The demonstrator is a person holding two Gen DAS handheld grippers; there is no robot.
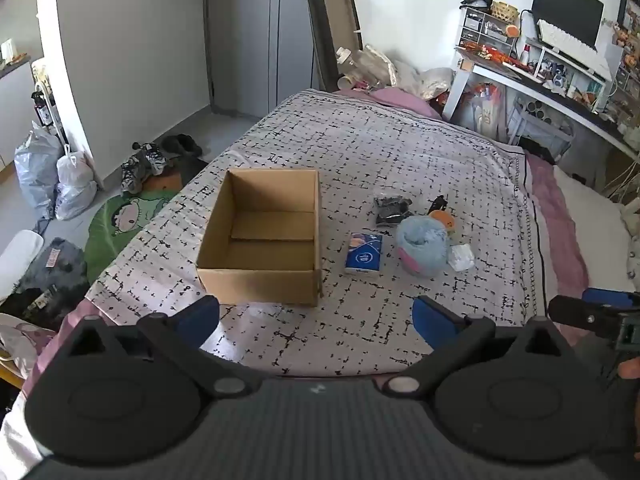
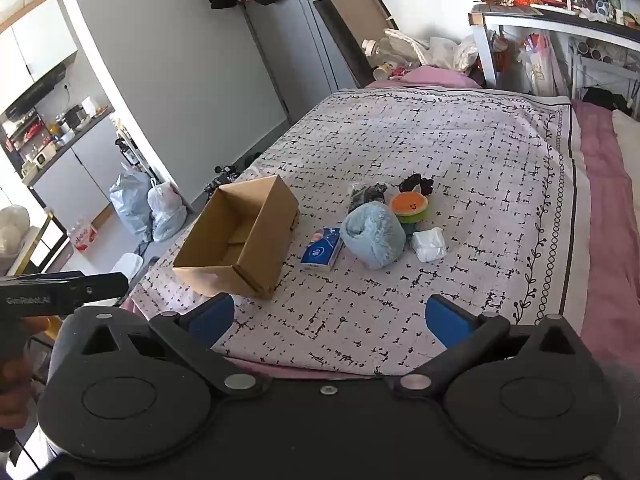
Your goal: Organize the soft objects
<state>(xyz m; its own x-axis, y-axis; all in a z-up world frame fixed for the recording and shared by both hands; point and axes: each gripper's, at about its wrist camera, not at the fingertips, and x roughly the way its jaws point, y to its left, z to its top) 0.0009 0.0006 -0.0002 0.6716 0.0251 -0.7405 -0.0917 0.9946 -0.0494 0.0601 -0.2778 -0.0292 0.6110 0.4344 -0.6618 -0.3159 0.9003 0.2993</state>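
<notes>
Both tongs, your left gripper (image 1: 316,316) and right gripper (image 2: 330,316), stand fully released above the near edge of the bedspread (image 1: 400,152), grasping nothing. You see the cardboard box (image 1: 260,240) lying empty, with the tissue pack (image 1: 364,252), blue plush (image 1: 422,246) and orange toy (image 2: 410,206) clustered beside it.

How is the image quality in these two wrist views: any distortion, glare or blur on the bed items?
Left wrist view: strong fisheye bending of the walls, even daylight, the cardboard box sharp with a shaded interior. Right wrist view: same bending, bright window glare at top right, the blue plush in focus; no motion blur.
</notes>
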